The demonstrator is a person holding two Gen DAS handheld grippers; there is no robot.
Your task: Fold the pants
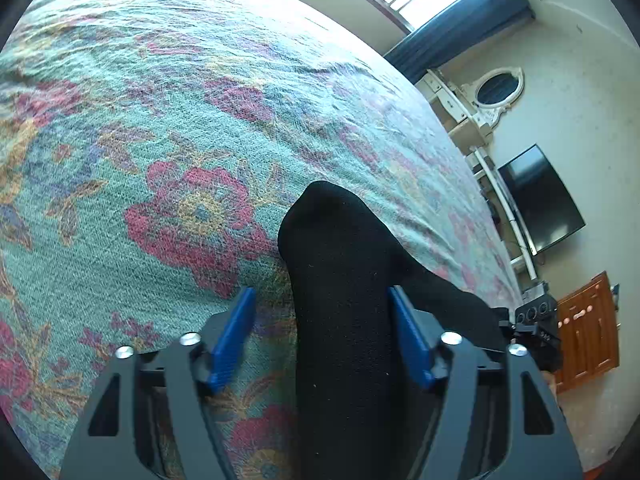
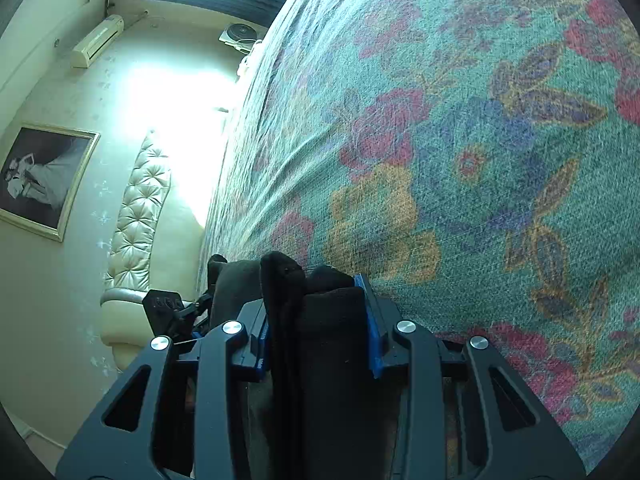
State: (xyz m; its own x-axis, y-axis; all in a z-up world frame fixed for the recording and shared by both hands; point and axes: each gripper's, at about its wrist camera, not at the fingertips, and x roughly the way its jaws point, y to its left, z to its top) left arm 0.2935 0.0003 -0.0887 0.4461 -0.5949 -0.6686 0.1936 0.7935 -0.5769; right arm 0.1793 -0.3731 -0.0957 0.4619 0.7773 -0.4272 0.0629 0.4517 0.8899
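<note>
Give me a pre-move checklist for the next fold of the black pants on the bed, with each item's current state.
1. Right gripper clamped on the black pants: ok, fabric fills the gap between the pads.
2. Left gripper clamped on the pants: not ok, a gap shows beside one pad.
3. Floral bedspread ahead free of other items: ok.
4. Pants lying flat and aligned: cannot tell, mostly out of view.
5. Both grippers close together: ok, each shows at the edge of the other's view.
</note>
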